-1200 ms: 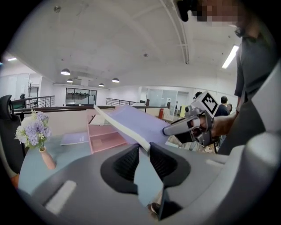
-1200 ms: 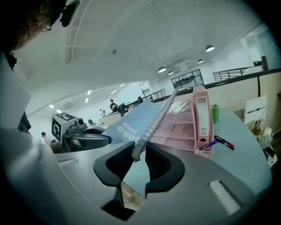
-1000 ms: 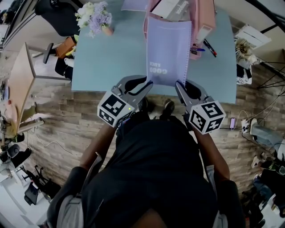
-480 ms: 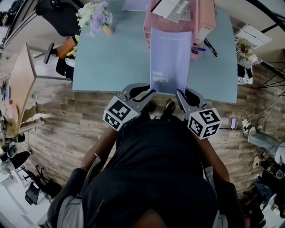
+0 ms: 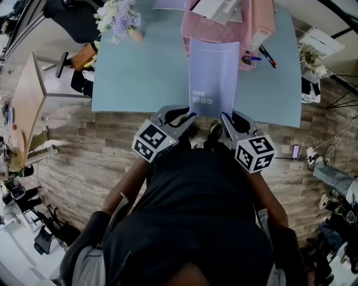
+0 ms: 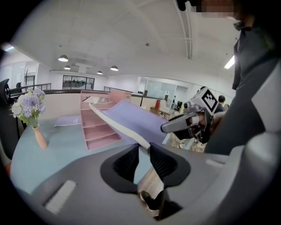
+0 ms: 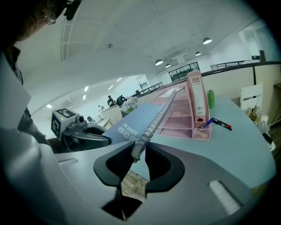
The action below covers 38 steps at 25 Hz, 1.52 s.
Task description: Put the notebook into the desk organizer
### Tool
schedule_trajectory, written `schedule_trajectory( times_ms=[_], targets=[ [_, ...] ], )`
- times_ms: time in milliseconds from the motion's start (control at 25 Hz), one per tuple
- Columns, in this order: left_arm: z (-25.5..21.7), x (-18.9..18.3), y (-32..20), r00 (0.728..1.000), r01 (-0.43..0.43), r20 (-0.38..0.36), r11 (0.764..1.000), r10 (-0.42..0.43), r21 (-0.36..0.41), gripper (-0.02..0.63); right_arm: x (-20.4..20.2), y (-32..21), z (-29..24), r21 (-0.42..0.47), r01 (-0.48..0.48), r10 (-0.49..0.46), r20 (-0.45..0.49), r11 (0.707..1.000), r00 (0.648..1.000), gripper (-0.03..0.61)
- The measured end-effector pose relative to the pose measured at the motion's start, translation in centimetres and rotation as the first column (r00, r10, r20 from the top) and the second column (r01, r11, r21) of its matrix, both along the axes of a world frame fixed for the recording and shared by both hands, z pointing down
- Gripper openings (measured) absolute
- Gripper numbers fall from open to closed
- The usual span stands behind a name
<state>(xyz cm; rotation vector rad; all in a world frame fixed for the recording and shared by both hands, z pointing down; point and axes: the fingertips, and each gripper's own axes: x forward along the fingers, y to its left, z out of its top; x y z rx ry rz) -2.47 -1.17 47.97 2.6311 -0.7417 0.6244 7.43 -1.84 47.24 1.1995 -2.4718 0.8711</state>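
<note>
A lilac spiral notebook [image 5: 213, 75] hangs level above the light blue table, its far edge at the front of the pink desk organizer [image 5: 219, 25]. My left gripper [image 5: 192, 116] is shut on the near left corner of the notebook [image 6: 131, 123]. My right gripper [image 5: 224, 115] is shut on its near right corner, at the spiral binding [image 7: 153, 124]. The organizer [image 6: 97, 125] shows as stacked open shelves in the left gripper view; in the right gripper view the organizer [image 7: 186, 114] also has an upright section on its right side.
A vase of pale flowers [image 5: 118, 19] stands at the table's far left. Two pens [image 5: 262, 56] lie to the right of the organizer. A lilac sheet [image 5: 170, 5] lies at the back. The table's near edge [image 5: 140, 109] meets wood flooring where the person stands.
Both grippers have carried the notebook a little farther toward the organizer and slightly right; its far edge now overlaps the organizer's front. The grips are unchanged.
</note>
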Motion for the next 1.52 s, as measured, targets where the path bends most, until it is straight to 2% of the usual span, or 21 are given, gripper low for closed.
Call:
schedule_trajectory(
  times_ms=[760,1280,1520],
  targets=[
    [3.0,0.3,-0.2,1.0,-0.012,0.022,0.997,0.013,-0.075,0.135,-0.1,-0.1,3.9,-0.096,-0.017,0.019,0.018,0.995,1.0,0.075],
    [2.5,0.6,-1.4,1.0,-0.027,0.006,0.998,0.027,-0.063,0.133,0.1,-1.2,3.6,-0.081,-0.03,0.032,0.027,0.996,0.999,0.074],
    [0.9,0.8,-2.0,0.999,-0.036,-0.018,0.999,0.035,-0.039,0.133,0.1,-1.5,2.3,-0.053,-0.035,0.037,0.042,0.998,0.998,0.077]
  ],
)
